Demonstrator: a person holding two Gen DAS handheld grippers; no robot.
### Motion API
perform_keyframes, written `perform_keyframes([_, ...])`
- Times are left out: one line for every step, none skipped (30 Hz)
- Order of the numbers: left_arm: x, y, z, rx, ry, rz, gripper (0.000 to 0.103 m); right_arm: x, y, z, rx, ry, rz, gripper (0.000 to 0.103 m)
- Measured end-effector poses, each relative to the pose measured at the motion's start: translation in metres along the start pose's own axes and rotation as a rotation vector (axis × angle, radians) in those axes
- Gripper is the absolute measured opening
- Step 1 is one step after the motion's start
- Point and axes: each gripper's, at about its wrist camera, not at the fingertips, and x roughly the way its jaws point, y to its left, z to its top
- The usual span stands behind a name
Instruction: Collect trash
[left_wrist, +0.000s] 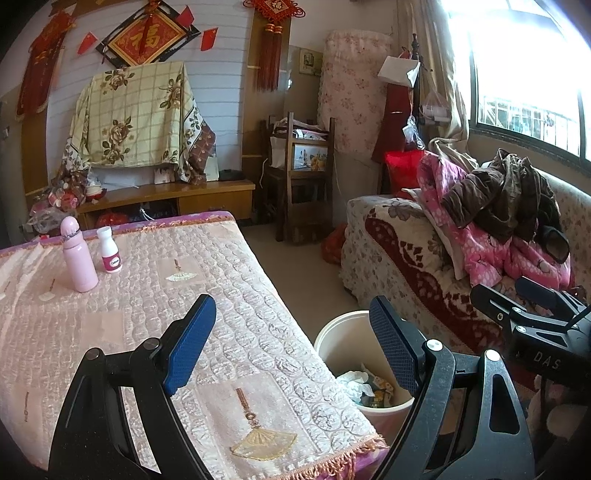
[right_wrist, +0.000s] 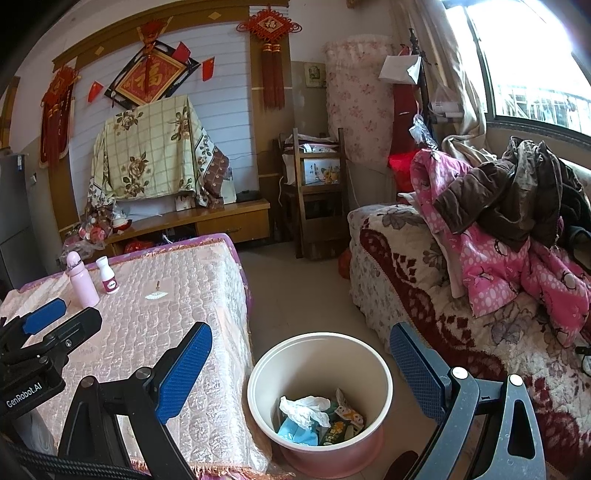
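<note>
Trash (right_wrist: 317, 417) lies at the bottom of the pale bin (right_wrist: 373, 354), which stands on the floor between the tabletop (right_wrist: 166, 332) and the sofa (right_wrist: 424, 295): one white crumpled tissue, something blue, and a few printed wrappers I cannot count exactly. Both tongs, the left tongs (left_wrist: 291, 343) and the right tongs (right_wrist: 301, 373), are spread wide with nothing between them, hovering above the bin. I judge collecting nearly done, or between pickups. Beyond the bin, two bottles stand on the tabletop, one pink bottle (right_wrist: 83, 280) and one white bottle (right_wrist: 108, 277); if either counts as trash, the next move calls for a long reach there.
</note>
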Motion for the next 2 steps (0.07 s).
perform_keyframes([0.0005,0.0016,-0.0003,0.000,0.001,0.000,0.085,0.0001,0.0001,0.0000,0.000,0.001,0.000,0.096])
perform_keyframes([0.0009,0.0038,-0.0014,-0.002,0.005,0.002,0.085,0.0010,0.0012,-0.0004,-0.003,0.004,0.002,0.096])
